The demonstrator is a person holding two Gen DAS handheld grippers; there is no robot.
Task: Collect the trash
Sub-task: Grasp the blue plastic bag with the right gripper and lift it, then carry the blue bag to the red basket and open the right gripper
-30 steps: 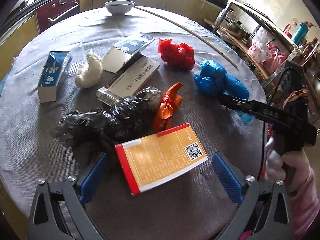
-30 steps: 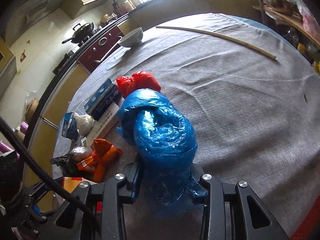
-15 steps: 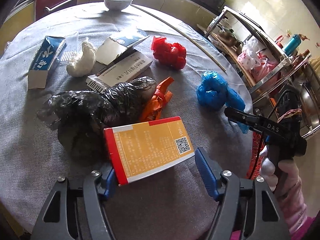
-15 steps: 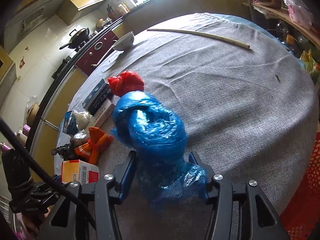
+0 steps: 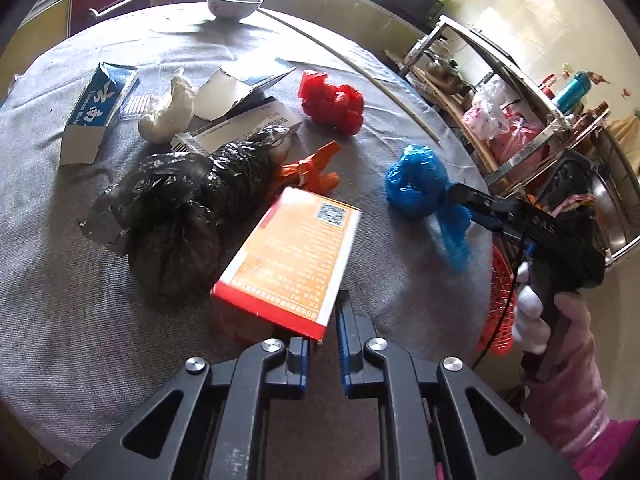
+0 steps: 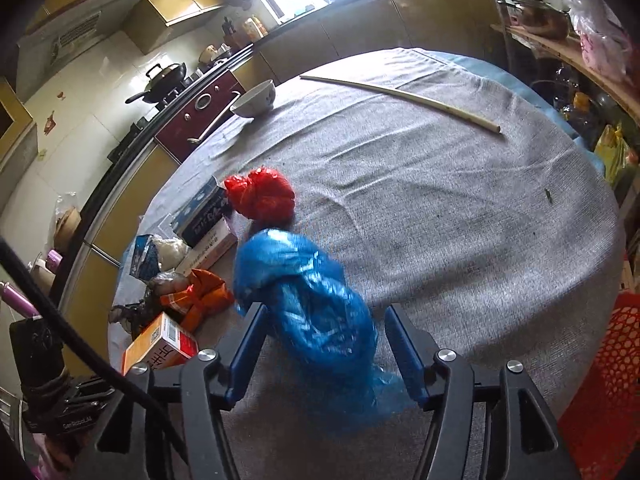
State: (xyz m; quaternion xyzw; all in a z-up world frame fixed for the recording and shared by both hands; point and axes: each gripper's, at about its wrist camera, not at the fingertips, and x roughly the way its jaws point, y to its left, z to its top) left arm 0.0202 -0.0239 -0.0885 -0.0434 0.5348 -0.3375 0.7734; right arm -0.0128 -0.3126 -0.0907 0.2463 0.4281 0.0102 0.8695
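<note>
An orange box (image 5: 292, 256) with a red end is tilted up off the grey tablecloth (image 6: 460, 220). My left gripper (image 5: 322, 336) is shut on its near corner. A crumpled blue plastic bag (image 6: 308, 300) lies on the cloth between the fingers of my right gripper (image 6: 326, 312), whose jaws are opening; a gap shows beside the right finger. In the left wrist view the blue bag (image 5: 416, 184) sits at the tip of the right gripper (image 5: 460, 196), held by a white-gloved hand. Beside the box are a black bag (image 5: 180, 200) and an orange wrapper (image 5: 312, 168).
More trash lies further back: a red bag (image 5: 332, 104), a white wad (image 5: 166, 116), a blue-and-white carton (image 5: 100, 108) and a flat white box (image 5: 240, 124). A bowl (image 6: 256, 100) and a long stick (image 6: 400, 96) lie at the far side. A red mesh basket (image 6: 600, 380) stands below the table edge.
The left jaws closed from wide open onto the orange box's near corner, and the box tipped up. The right jaws opened off the blue bag and drew back slightly.
</note>
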